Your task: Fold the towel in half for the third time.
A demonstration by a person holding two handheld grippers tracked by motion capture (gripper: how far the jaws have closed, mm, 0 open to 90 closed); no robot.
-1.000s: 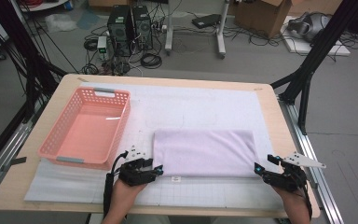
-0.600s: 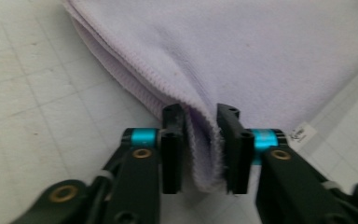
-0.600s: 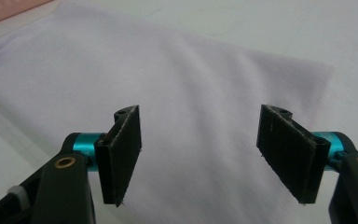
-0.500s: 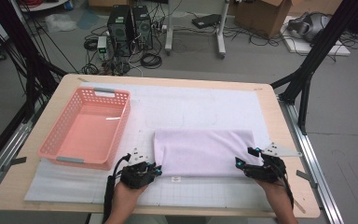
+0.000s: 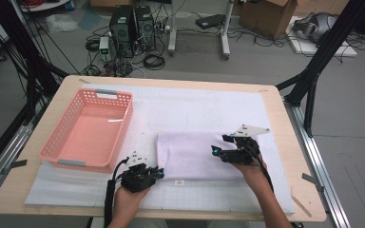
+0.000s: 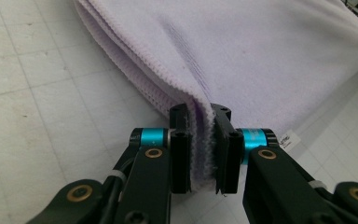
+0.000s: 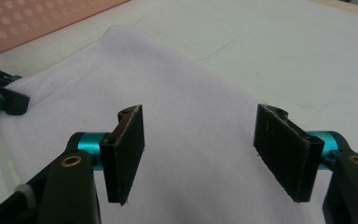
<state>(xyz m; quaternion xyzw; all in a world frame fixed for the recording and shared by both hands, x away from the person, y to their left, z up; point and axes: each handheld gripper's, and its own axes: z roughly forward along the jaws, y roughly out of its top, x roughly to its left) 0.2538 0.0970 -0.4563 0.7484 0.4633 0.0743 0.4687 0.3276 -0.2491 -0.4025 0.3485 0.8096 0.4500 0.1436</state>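
One folded lilac fleece towel point(image 5: 197, 156) is lying on the white gridded mat point(image 5: 204, 107), near the front edge of the table, w/ a small label at its front hem. Left gripper point(image 6: 200, 140) has just been closing & is now pinching the towel's near-left corner, fabric bunching between the pads. Right gripper point(image 7: 200, 149) is hovering over the towel's right part, jaws spread wide, nothing between them. Pink plastic basket point(image 5: 88, 128) is sitting just left of the towel.
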